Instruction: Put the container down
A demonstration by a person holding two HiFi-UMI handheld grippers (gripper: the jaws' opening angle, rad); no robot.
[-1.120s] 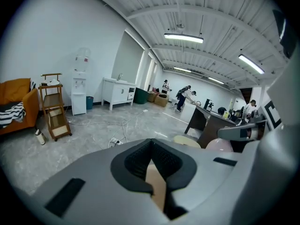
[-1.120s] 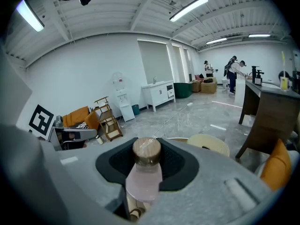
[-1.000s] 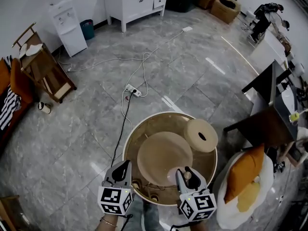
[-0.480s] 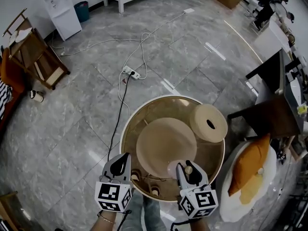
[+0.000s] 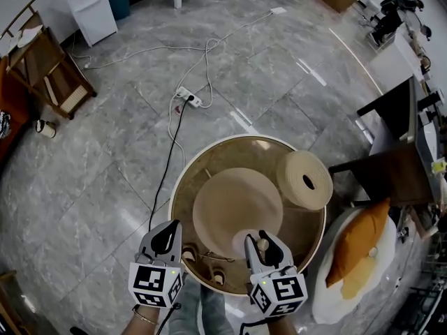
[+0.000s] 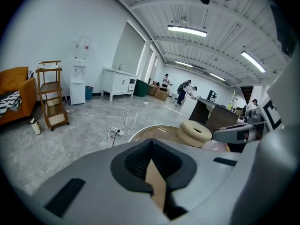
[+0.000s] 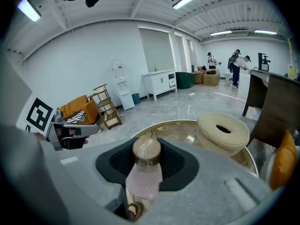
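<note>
Pink container [image 7: 143,176], cork-topped, clamped in right tool [image 5: 263,245], over round table [image 5: 230,139].

On the round table [image 5: 241,137], a disc [image 5: 234,208] lies at the centre and a ring-shaped coil [image 5: 305,180] lies just right of it at the table's rim. The bottle [image 5: 261,243] sits between the jaws of the right gripper [image 5: 265,239] over the table's near edge. The left gripper [image 5: 168,227] is at the near-left rim. A power strip [image 5: 187,98] lies on the floor behind the table, a cushion [image 5: 355,248] just right of it, and a shelf trolley [image 5: 45,65] well behind to the left.
</note>
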